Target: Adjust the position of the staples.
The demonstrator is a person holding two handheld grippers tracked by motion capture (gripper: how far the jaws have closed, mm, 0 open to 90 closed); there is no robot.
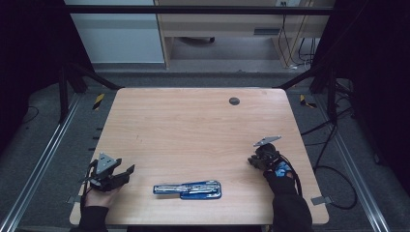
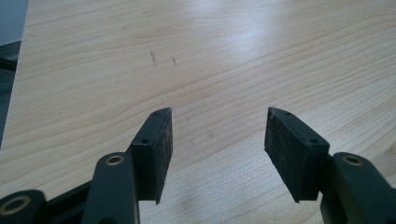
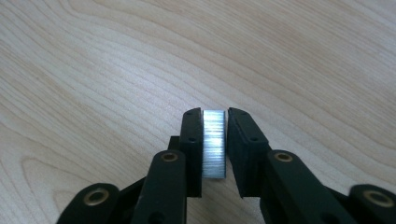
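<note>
Right gripper (image 3: pixel 215 142) pinches a strip of staples (image 3: pixel 215 143); left gripper (image 2: pixel 218 154) spread, nothing between its pads.

High view: the right gripper (image 1: pixel 265 157) sits at 4 o'clock on the table (image 1: pixel 193 125), near the right edge; the left gripper (image 1: pixel 112 175) at 8 o'clock by the left edge. Between them, at 6 o'clock near the front edge, lies a blue stapler (image 1: pixel 187 189). Bare wood spreads from the centre to the far edge. The right gripper view shows the silver strip, upright between the pads.

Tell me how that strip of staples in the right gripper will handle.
The strip of staples is probably stiff but brittle: its fine ridges suggest glued wires that may snap apart. Its shiny metal looks slippery, so the right gripper could lose it. It is likely light.
</note>
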